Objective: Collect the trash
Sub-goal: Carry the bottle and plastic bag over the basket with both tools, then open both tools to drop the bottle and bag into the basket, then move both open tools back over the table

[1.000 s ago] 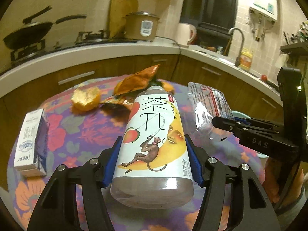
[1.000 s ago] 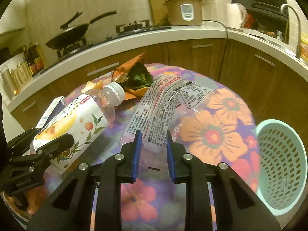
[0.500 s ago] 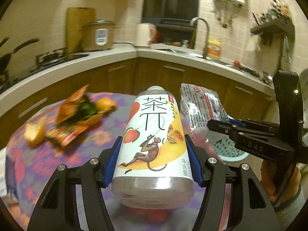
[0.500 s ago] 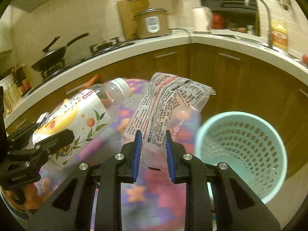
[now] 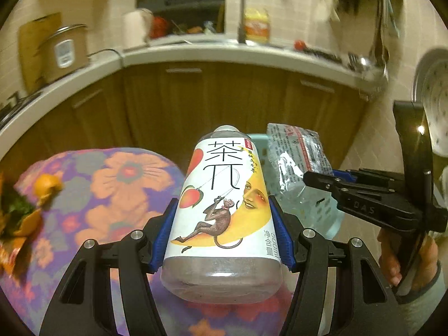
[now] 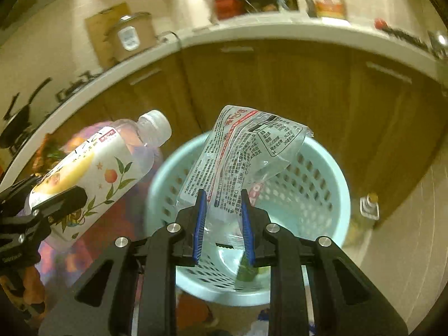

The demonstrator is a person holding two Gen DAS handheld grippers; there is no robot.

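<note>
At the left, orange peel (image 5: 46, 186) lay on the flowered bench (image 5: 117, 184). The left gripper (image 5: 222, 218) had its jaws clamped on the tea bottle (image 5: 224, 210) above the bench edge. The right gripper (image 6: 222, 218) pinched a clear wrapper (image 6: 243, 154) over the mint basket (image 6: 330, 184).

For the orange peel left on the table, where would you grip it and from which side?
Take the peel by its raised curled edge, coming from above with the fingers either side of the rim. It lies as a thin curved shell on the tablecloth, so a flat side approach would likely push it along. Both grippers are full now: the left gripper holds the bottle, the right gripper the wrapper.
</note>
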